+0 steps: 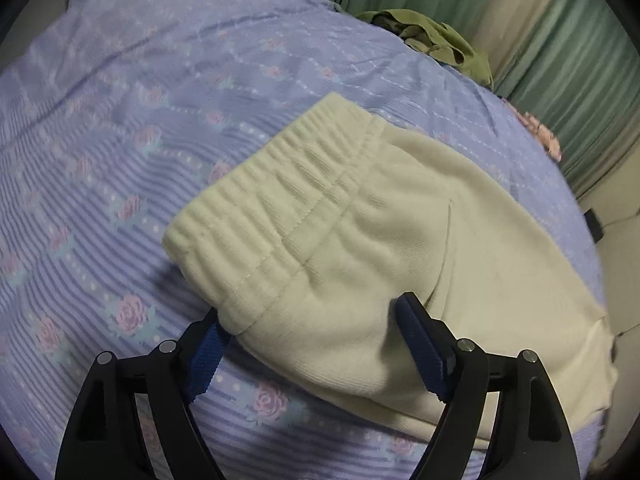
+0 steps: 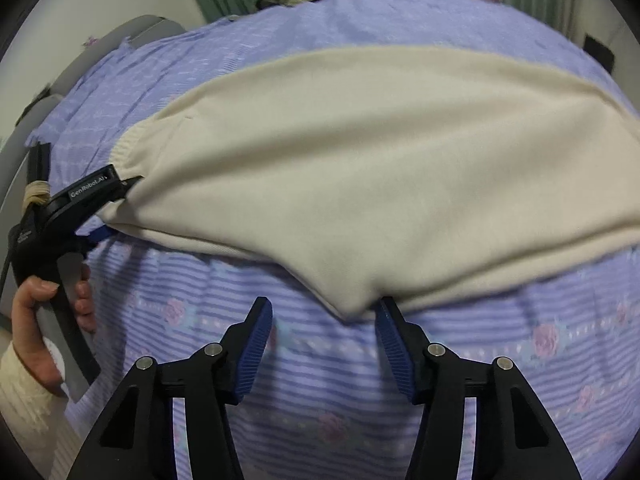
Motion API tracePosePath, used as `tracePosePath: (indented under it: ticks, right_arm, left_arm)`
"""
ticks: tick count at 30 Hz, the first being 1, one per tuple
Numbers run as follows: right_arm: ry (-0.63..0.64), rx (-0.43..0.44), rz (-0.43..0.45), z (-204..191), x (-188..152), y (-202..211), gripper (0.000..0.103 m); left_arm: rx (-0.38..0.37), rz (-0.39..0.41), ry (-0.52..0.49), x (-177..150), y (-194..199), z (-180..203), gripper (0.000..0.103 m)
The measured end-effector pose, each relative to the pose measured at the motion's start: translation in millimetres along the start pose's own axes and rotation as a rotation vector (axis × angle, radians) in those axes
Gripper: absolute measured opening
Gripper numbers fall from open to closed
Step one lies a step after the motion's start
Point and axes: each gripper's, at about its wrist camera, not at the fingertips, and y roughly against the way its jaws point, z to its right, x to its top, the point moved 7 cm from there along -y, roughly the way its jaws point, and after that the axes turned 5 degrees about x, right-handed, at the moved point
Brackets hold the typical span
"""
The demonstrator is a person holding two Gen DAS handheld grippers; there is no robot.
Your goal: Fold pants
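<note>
Cream pants (image 2: pixel 360 152) flat on floral bedspread (image 2: pixel 320 380), long axis left-right. Left gripper (image 1: pixel 308 332) at waistband (image 1: pixel 272 208) corner, jaws apart, straddling near edge. Right gripper (image 2: pixel 324 320) apart, just short of near hem fold.

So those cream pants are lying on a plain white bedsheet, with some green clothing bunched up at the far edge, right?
Not quite. The cream pants lie on a purple bedsheet with stripes and pink roses, not a plain white one; both wrist views show it. The green clothing is indeed bunched up at the far edge.
</note>
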Motion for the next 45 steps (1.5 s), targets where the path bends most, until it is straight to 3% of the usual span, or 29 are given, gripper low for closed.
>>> tracePosePath:
  ticks: [3, 7, 12, 14, 18, 19, 20, 21, 24, 26, 29, 32, 34, 36, 37, 38, 40, 42, 44, 45]
  right_arm:
    - [-0.016, -0.006, 0.004, 1.4, -4.7, 6.6, 0.054]
    - [0.027, 0.01, 0.009, -7.2, -0.2, -0.9, 0.054]
    - [0.071, -0.016, 0.116, -11.4, 32.2, 10.8, 0.053]
    - [0.113, -0.034, 0.108, -12.4, 31.8, 4.2, 0.053]
    - [0.127, -0.044, 0.028, -7.8, 19.4, -20.3, 0.051]
    - [0.147, -0.062, 0.032, -9.8, 20.8, -20.0, 0.041]
    - [0.164, -0.07, 0.02, -13.3, 21.1, -19.3, 0.022]
    - [0.164, -0.063, -0.005, -18.1, 20.2, -17.3, 0.021]
    - [0.163, -0.088, 0.015, -30.5, 19.6, 5.7, 0.017]
    - [0.14, -0.086, 0.028, -32.1, 18.1, 17.5, 0.015]
    - [0.146, -0.108, -0.031, -23.3, 5.9, 5.5, 0.013]
    - [0.158, -0.146, -0.114, -18.6, 0.4, -9.6, 0.014]
    - [0.195, -0.206, -0.097, -26.5, 6.8, 0.5, 0.018]
    - [0.208, -0.214, -0.059, -42.2, 14.0, 21.3, 0.032]
    - [0.216, -0.197, -0.031, -50.9, 18.0, 31.8, 0.041]
    - [0.226, -0.185, 0.007, -59.9, 23.8, 42.4, 0.052]
    - [0.265, -0.192, 0.098, -76.7, 40.5, 57.5, 0.067]
    - [0.285, -0.209, 0.168, -84.8, 61.9, 57.4, 0.068]
    - [0.27, -0.205, 0.185, -85.8, 80.9, 45.6, 0.068]
    - [0.25, -0.188, 0.197, -85.2, 92.9, 36.5, 0.068]
  left_arm:
    - [0.018, 0.02, -0.025, -0.3, 2.5, 2.0, 0.081]
    - [-0.032, -0.02, 0.045, 0.8, -3.5, -6.6, 0.084]
    - [-0.06, -0.032, 0.044, 3.9, -3.7, -8.9, 0.084]
    - [-0.07, -0.035, 0.066, 2.9, -5.2, -10.8, 0.083]
    - [-0.093, -0.055, 0.136, 1.4, -6.2, -16.9, 0.066]
    - [-0.101, -0.061, 0.149, 2.1, -4.4, -18.8, 0.062]
    - [-0.1, -0.057, 0.155, 3.8, -0.3, -20.6, 0.05]
    - [-0.099, -0.045, 0.157, 7.2, 6.3, -21.5, 0.038]
    - [-0.115, 0.028, 0.126, 18.4, 35.5, -17.0, 0.032]
    - [-0.082, 0.054, 0.082, 21.4, 38.8, -13.2, 0.031]
    - [-0.031, 0.007, 0.059, 9.3, 18.5, -20.3, 0.033]
    - [-0.027, -0.052, 0.054, 0.3, 3.5, -31.4, 0.052]
    - [0.037, -0.021, -0.003, 12.3, 23.0, -34.8, 0.074]
    - [0.065, 0.062, -0.08, 27.6, 53.4, -32.8, 0.08]
    - [0.023, 0.109, -0.12, 38.1, 71.3, -29.4, 0.092]
    - [-0.018, 0.135, -0.149, 47.6, 82.6, -26.4, 0.097]
    - [-0.1, 0.165, -0.221, 71.2, 94.5, -19.7, 0.099]
    - [-0.156, 0.147, -0.288, 90.6, 86.5, -11.8, 0.099]
    - [-0.218, 0.089, -0.348, 103.5, 63.8, -0.4, 0.096]
    - [-0.231, 0.057, -0.367, 106.3, 50.8, 2.8, 0.088]
